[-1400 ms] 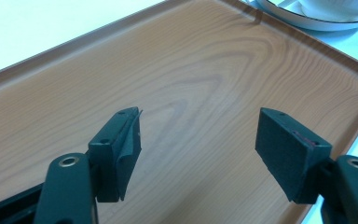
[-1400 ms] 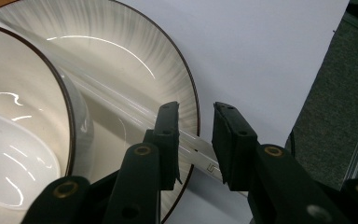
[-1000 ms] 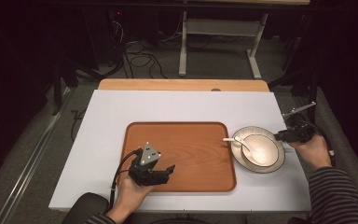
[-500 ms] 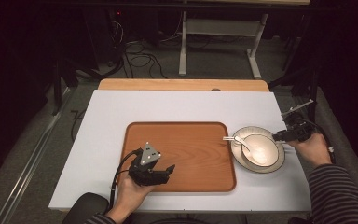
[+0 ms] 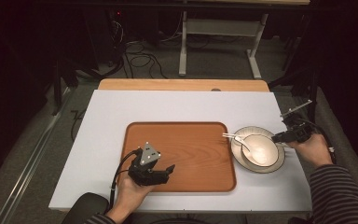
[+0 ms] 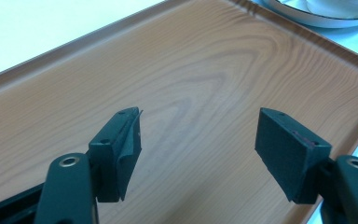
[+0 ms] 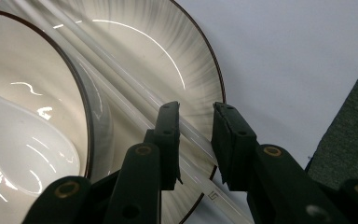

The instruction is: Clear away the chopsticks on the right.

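Two grippers work at a white table (image 5: 98, 140) in the high view. The left gripper (image 5: 161, 173) hangs over the near left part of a wooden tray (image 5: 191, 140), held in the person's left hand (image 5: 128, 198). In the left gripper view its jaws stand wide apart with nothing between them, and only the bare wood grain of the tray (image 6: 205, 70) lies beneath.

The right gripper (image 5: 279, 137) sits at the right rim of a pale plate (image 5: 279, 161), which rests on the table just right of the tray, close to its edge. A bowl (image 5: 265, 156) stands on the plate, and a white spoon (image 5: 247, 145) lies in the bowl with its handle toward the tray. A pair of white chopsticks (image 5: 235, 136) lies across the far side of the plate and bowl, their tips reaching out toward the tray.

In the right gripper view the right gripper (image 7: 196, 122) has its jaws on either side of the chopsticks (image 7: 135, 88), which run between them near their end, over the plate's (image 7: 186, 60) rim. A narrow gap remains between the jaws, and whether the pads already press the sticks cannot be told. The bowl (image 7: 42, 93) and spoon (image 7: 23, 140) fill the left of that view.
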Action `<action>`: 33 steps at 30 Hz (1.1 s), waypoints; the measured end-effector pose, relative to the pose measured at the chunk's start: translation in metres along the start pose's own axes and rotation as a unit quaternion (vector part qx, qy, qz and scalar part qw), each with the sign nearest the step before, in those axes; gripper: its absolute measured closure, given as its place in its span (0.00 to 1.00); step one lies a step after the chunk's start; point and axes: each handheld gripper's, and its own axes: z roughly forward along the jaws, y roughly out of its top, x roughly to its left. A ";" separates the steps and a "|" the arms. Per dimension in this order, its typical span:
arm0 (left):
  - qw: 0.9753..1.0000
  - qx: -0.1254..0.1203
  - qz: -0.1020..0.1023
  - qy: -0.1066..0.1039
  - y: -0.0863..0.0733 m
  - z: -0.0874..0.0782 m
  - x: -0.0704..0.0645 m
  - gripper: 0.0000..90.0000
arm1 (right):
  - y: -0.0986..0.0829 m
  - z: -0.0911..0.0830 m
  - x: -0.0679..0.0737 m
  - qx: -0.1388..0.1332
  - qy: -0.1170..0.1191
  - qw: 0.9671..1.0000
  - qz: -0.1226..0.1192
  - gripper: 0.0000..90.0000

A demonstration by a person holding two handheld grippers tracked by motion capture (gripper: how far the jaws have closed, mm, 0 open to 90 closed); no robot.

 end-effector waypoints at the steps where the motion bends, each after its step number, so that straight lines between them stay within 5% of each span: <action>1: 1.000 0.000 0.000 0.000 0.000 0.000 0.000 0.35 | 0.000 0.000 0.000 0.000 0.000 1.000 -0.001 0.82; 33: 1.000 -0.004 0.003 0.002 0.000 -0.002 0.000 0.35 | 0.001 0.004 0.014 0.014 -0.013 0.999 -0.037 0.90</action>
